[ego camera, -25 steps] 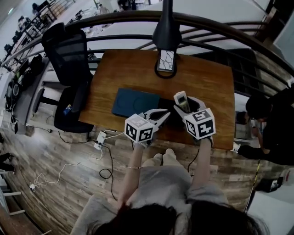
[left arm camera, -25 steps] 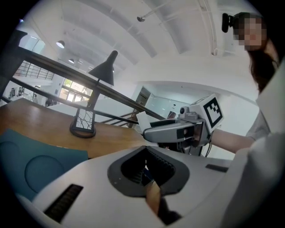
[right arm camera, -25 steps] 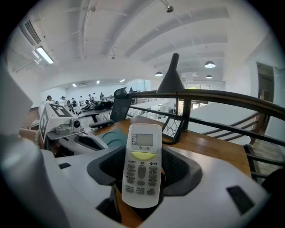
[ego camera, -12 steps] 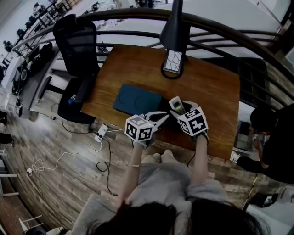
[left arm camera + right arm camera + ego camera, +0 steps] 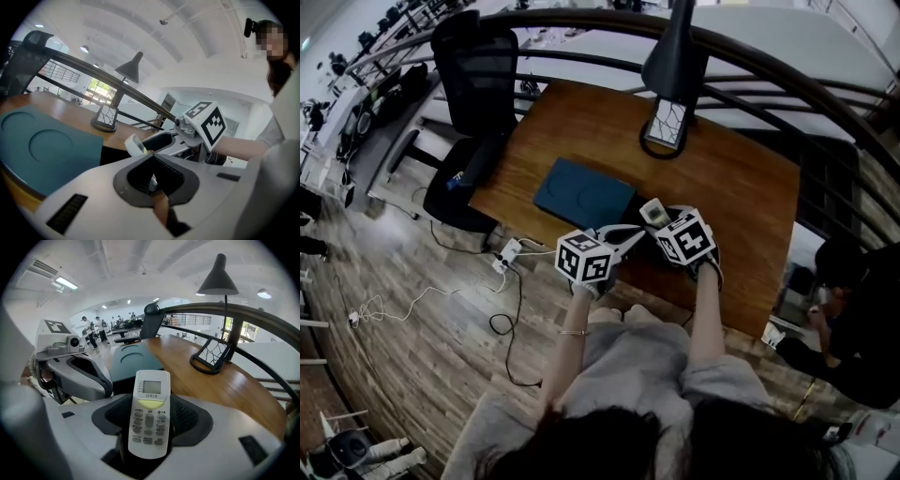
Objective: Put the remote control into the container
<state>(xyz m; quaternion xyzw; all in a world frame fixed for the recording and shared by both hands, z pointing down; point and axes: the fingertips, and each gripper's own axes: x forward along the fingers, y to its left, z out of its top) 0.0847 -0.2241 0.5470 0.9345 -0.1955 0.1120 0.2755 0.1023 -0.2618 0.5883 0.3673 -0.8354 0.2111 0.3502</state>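
At the far left, a black office chair (image 5: 473, 84) stands on the wooden floor beside the brown counter (image 5: 731, 178). On the left part of the counter lies a flat dark teal piece (image 5: 583, 192) with a round mark pressed into its top. Just right of it a black area shows, which seems to be the container (image 5: 115, 152); most of it is covered by the grippers, so its form is not clear.

The left gripper (image 5: 153, 155) is at the near edge of the counter. Its jaws are together, tip against tip, and nothing is between them.

Just beside it is the right gripper (image 5: 150, 404), whose jaws are clamped on the lower half of the white remote control (image 5: 151, 387). The remote control points away from the person, with its small screen and buttons facing up. It is held in the air close to the right edge of the teal piece and is not inside the container.

Further back on the counter stands a black lamp (image 5: 675, 66) on a base with a crack-like pattern. At the right edge, a person (image 5: 853, 309) in dark clothes is on the floor.
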